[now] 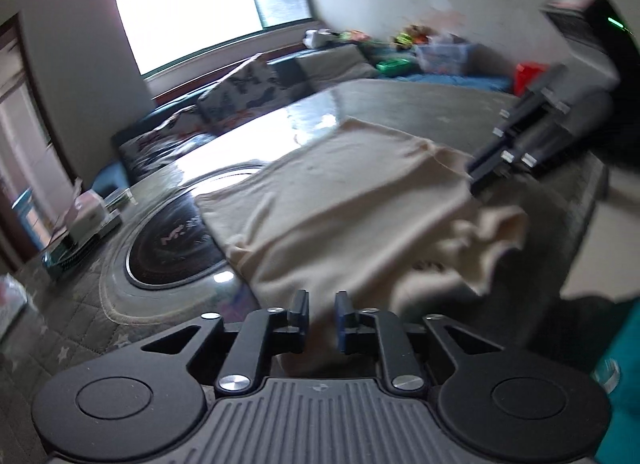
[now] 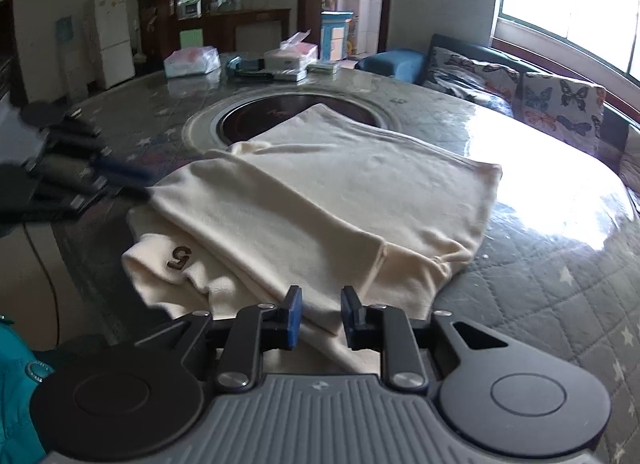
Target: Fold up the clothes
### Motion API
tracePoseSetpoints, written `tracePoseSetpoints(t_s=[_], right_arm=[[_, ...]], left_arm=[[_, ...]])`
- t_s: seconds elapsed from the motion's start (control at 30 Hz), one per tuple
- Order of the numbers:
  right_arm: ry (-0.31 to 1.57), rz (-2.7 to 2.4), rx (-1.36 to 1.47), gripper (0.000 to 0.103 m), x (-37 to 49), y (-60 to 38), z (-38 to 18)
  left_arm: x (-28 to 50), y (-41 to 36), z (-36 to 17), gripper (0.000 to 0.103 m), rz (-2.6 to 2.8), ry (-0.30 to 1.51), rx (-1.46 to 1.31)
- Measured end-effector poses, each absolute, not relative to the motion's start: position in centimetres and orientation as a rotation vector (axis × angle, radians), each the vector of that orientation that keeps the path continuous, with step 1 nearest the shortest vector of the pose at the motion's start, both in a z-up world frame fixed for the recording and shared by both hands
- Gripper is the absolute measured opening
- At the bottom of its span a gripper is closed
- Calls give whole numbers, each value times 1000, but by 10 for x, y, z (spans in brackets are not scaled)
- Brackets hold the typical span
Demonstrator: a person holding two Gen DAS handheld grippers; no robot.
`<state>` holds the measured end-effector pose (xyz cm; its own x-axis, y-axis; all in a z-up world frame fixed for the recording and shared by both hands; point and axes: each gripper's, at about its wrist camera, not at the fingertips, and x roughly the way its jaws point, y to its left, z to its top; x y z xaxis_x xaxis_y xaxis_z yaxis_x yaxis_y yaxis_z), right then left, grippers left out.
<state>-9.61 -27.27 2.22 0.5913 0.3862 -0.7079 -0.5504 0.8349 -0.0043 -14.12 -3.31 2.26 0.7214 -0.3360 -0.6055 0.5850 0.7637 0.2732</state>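
Note:
A cream garment point(image 2: 340, 184) lies half folded on the round table, a sleeve marked "5" point(image 2: 180, 258) sticking out near the edge. In the left wrist view the same garment point(image 1: 340, 192) runs up between the fingers of my left gripper point(image 1: 321, 316), which is shut on its near edge. My right gripper point(image 2: 323, 318) is shut on that edge too, the cloth filling the narrow gap. Each gripper shows in the other's view: the left gripper point(image 2: 140, 184), blurred, at the top layer's left corner, and the right gripper point(image 1: 476, 180) at the cloth's right side.
The table point(image 2: 540, 284) has a quilted grey cover and a dark round inset point(image 2: 256, 120) partly under the garment. Boxes and bags point(image 2: 280, 58) stand at the far rim. A butterfly-print sofa point(image 2: 560, 100) runs under the window. A teal sleeve point(image 2: 16, 384) is at the lower left.

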Motion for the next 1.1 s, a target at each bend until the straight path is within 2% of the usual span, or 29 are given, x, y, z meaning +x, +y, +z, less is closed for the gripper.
tracePoseSetpoints(t_s=[0.2, 0.3, 0.37, 0.43, 0.5, 0.57, 0.63, 0.7, 0.9, 1.03, 1.1], right_arm=[[762, 538, -203, 21, -99, -281, 24], [753, 545, -217, 21, -102, -281, 28], [750, 547, -238, 22, -105, -280, 30], [746, 549, -260, 36, -109, -280, 32], [741, 556, -289, 36, -114, -280, 34], [732, 572, -332, 37, -121, -279, 35], [731, 595, -379, 46, -128, -277, 35], [728, 619, -430, 50, -135, -275, 35], [668, 676, -577, 62, -148, -264, 28], [599, 681, -609, 62, -140, -253, 22], [577, 685, -614, 57, -131, -247, 17]], left_arm=[[-160, -47, 9, 20, -589, 518, 619], [-161, -56, 3, 34, -611, 481, 662], [-163, -64, -1, 35, -630, 457, 695], [-162, -69, -4, 35, -645, 428, 721], [-160, -73, -6, 35, -656, 411, 731], [-156, -75, -7, 30, -662, 405, 723], [-151, -76, -6, 16, -667, 403, 707], [-143, -74, -1, 11, -662, 406, 656], [-109, -66, 23, 10, -640, 451, 481], [-91, -66, 28, 10, -641, 481, 432], [-88, -65, 27, 10, -640, 489, 424]])
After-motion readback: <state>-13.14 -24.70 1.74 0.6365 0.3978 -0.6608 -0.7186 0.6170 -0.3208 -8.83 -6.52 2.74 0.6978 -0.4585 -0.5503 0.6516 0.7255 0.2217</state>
